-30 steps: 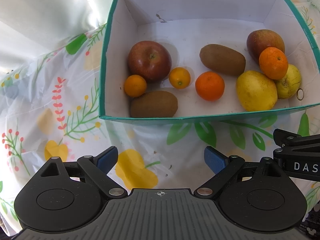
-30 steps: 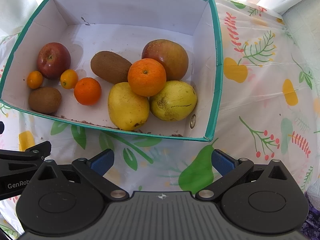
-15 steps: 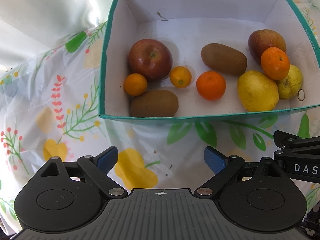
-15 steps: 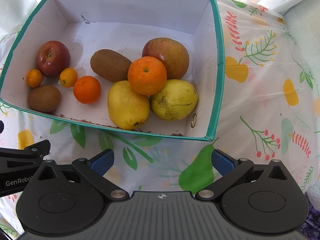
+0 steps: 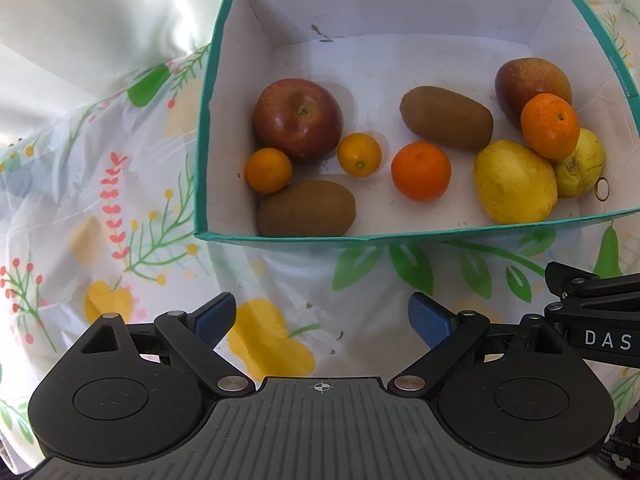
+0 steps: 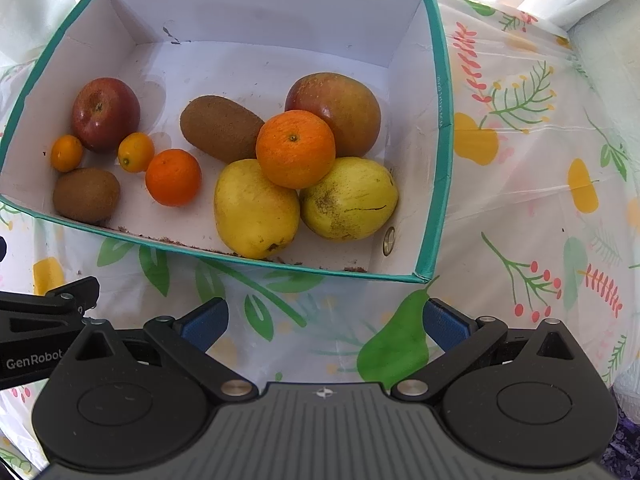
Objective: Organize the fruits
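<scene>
Box: a teal-rimmed cardboard box [image 5: 202, 184] with white inner walls sits on the floral tablecloth [image 5: 120, 240]; all the fruit in view lies inside it.
Left cluster: a dark red apple [image 5: 298, 119] touches a small mandarin [image 5: 268, 170] and stands just beside a kumquat-like yellow-orange fruit [image 5: 359, 154]; a kiwi [image 5: 306, 209] lies against the near wall, likely rolled or set there, since the wall stops it.
Middle: a lone orange [image 5: 421, 171] sits apart on the floor; a second kiwi [image 5: 446, 117] lies behind it.
Right cluster: two yellow pears [image 6: 256, 208] [image 6: 350, 198] lie side by side near the right wall with a red-green apple [image 6: 334, 112] behind; a larger orange [image 6: 295, 148] rides on top, cradled in the hollow between the three, which is what keeps it from rolling off.
Sorting: kinds are mixed across both clusters, so the fruit is gathered in the box but not grouped by type.
Left gripper [image 5: 320, 320]: fingers spread wide, nothing between them, hovering over the cloth in front of the near wall.
Right gripper [image 6: 324, 320]: likewise spread and empty, facing the box's near right corner.
Stage: this fits either fruit collected with grouping pending, or placing finished; the pictures cannot settle which.
Risk: the perched orange would probably tumble if a pear beneath is disturbed.
</scene>
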Demonstrator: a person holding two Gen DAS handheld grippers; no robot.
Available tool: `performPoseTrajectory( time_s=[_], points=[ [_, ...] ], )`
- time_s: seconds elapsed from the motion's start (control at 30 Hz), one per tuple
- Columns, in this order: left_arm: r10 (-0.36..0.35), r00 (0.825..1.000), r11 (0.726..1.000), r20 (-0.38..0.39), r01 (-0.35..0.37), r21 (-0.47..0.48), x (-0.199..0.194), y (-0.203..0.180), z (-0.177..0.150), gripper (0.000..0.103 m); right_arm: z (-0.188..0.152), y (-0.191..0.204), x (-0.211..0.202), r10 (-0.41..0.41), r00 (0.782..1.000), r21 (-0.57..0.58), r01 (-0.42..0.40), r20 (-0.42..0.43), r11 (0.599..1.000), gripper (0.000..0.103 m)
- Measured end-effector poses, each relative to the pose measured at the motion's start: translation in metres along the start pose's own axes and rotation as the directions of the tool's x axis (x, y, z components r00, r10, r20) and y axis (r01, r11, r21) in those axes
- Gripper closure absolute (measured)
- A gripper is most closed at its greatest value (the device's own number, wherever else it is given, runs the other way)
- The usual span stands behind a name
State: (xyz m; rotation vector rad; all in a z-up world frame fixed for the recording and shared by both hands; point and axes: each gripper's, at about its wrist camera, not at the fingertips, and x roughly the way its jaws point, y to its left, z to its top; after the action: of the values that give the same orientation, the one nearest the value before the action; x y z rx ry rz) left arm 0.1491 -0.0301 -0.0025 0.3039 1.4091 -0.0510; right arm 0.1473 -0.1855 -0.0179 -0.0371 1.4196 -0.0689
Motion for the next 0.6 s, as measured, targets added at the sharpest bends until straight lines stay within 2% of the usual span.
performPoseTrajectory(
  time_s=[0.6],
  points=[
    [-0.008,1.0,1.0,0.003,0.008,0.005,0.0015,0.0007,0.0006,0.007,0.0004,0.0018,0.0024,-0.003,1.0,0.001,0.003,-0.001,1.0,0.0]
  ],
)
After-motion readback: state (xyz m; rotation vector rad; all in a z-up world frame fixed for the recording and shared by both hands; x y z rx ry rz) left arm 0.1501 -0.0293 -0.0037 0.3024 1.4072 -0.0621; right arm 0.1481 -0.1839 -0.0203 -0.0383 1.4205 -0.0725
